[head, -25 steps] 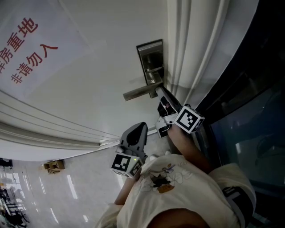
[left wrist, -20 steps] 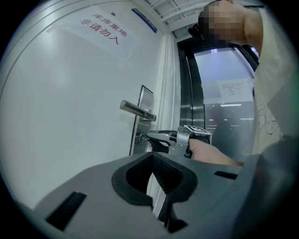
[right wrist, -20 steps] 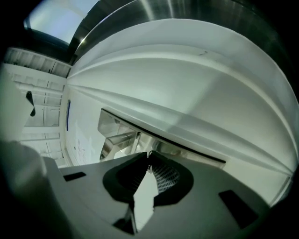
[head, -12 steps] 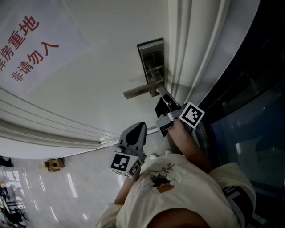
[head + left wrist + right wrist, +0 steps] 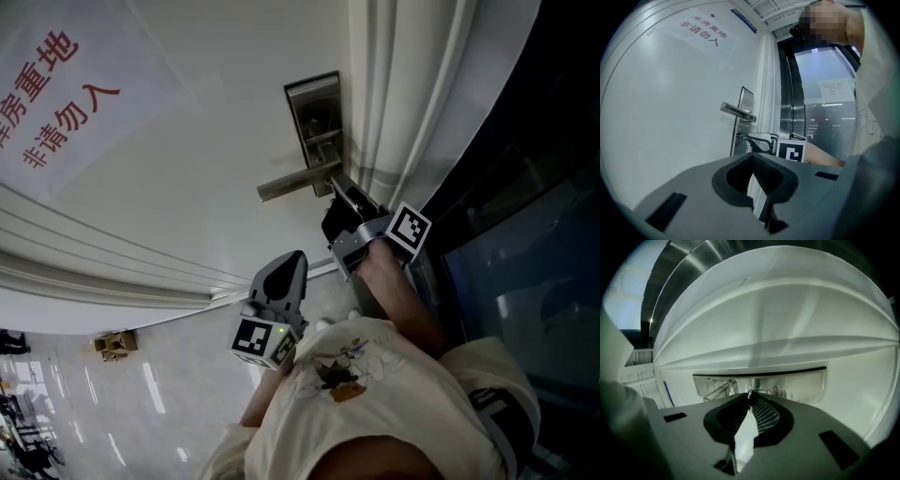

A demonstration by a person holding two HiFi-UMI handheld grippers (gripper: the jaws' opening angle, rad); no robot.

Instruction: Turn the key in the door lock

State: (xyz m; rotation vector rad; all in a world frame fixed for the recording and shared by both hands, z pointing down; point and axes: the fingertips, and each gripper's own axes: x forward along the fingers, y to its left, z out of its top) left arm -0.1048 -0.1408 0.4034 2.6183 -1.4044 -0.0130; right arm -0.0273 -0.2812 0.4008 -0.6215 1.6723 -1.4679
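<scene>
A steel lock plate (image 5: 314, 112) with a lever handle (image 5: 292, 184) sits on the white door. Just below the handle, my right gripper (image 5: 336, 194) is shut on the key (image 5: 329, 188), which is in the lock. In the right gripper view the jaws meet at the key's ring (image 5: 755, 391) in front of the plate (image 5: 801, 384). My left gripper (image 5: 296, 260) hangs lower, away from the door, shut with nothing in it. From the left gripper view (image 5: 752, 157) I see the handle (image 5: 737, 111) and the right gripper (image 5: 749, 139) at the key.
A white sign with red lettering (image 5: 56, 103) is on the door at upper left. The white door frame (image 5: 403, 94) runs beside the lock, with dark glass (image 5: 525, 234) to its right. Shiny floor tiles (image 5: 141, 403) and a small brown object (image 5: 112, 347) show below.
My right gripper has rolled at the lock, its marker cube swinging up and to the right. The left gripper has stayed where it was.
</scene>
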